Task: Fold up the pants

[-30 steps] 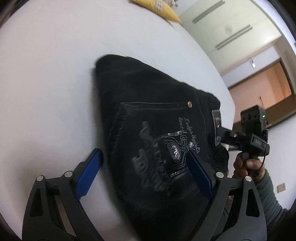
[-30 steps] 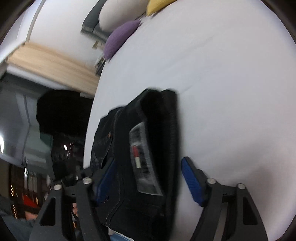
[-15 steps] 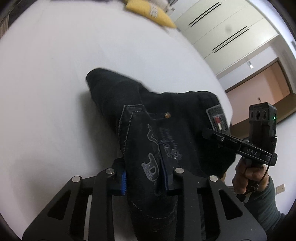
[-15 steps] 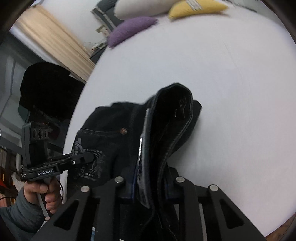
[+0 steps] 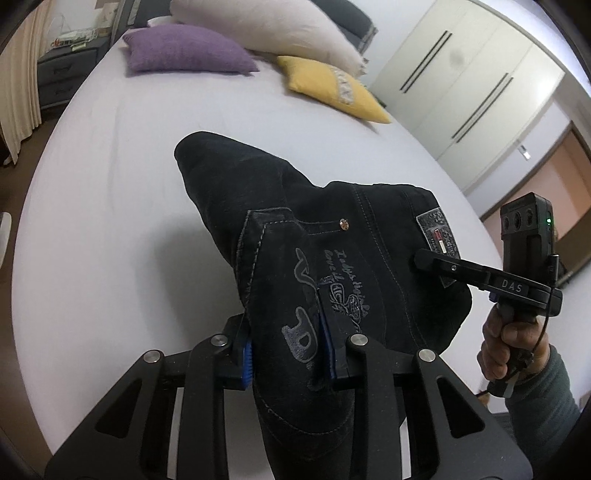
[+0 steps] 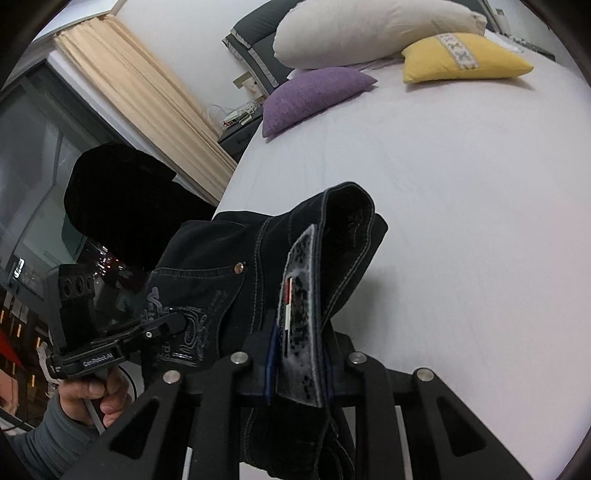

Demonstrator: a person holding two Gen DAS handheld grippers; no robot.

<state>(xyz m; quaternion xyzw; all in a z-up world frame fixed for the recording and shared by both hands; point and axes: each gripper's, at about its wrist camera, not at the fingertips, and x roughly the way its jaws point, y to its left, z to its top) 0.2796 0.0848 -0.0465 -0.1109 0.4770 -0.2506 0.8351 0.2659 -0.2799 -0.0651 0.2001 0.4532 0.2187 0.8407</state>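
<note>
The black jeans (image 5: 280, 206) are folded into a bundle and held up over the white bed (image 5: 110, 192). My left gripper (image 5: 290, 349) is shut on the printed back pocket. My right gripper (image 6: 300, 363) is shut on the waistband at the grey label patch (image 6: 299, 306). The right gripper (image 5: 439, 263) also shows in the left wrist view at the jeans' right side. The left gripper (image 6: 162, 328) shows in the right wrist view at the pocket. The far fold of the jeans hangs toward the sheet; whether it touches is unclear.
A purple pillow (image 5: 188, 55), a white pillow (image 5: 266, 27) and a yellow pillow (image 5: 332, 88) lie at the head of the bed. A nightstand (image 5: 62, 74) and curtain (image 6: 144, 92) stand to the left. Wardrobe doors (image 5: 461, 85) are at right.
Both grippers have shut on the jeans and lifted them off the sheet; the views have tilted up, bringing the pillows into sight.
</note>
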